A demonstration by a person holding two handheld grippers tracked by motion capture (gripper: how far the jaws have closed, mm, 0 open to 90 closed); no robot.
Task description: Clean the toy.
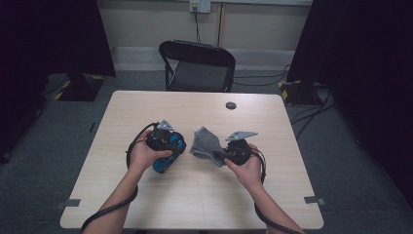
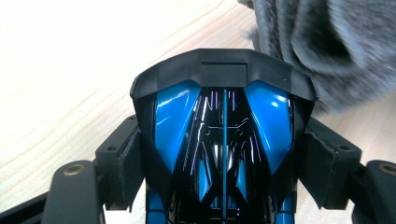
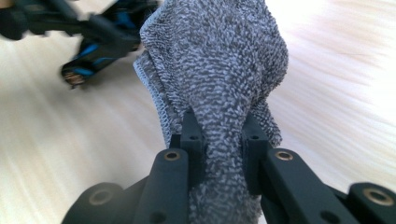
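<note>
A glossy blue and black object (image 1: 168, 148) with a black front rim (image 2: 224, 74) sits between the jaws of my left gripper (image 1: 171, 146), whose pads (image 2: 123, 163) press on its two sides. A grey terry cloth (image 1: 204, 144) hangs bunched from my right gripper (image 1: 221, 155), pinched between its two black fingers (image 3: 191, 135). In the high view the two grippers face each other at the table's middle, the cloth (image 2: 336, 42) close to the blue object. In the right gripper view the cloth (image 3: 219, 60) rises in front, and the left gripper with the blue object (image 3: 100, 44) lies beyond it at the upper left.
The light wooden table (image 1: 195, 195) carries a small dark round grommet (image 1: 231, 105) near its far edge. A black folding chair (image 1: 197, 66) stands behind the table. Dark curtains hang at both sides, and cables (image 1: 311, 114) lie on the floor at the right.
</note>
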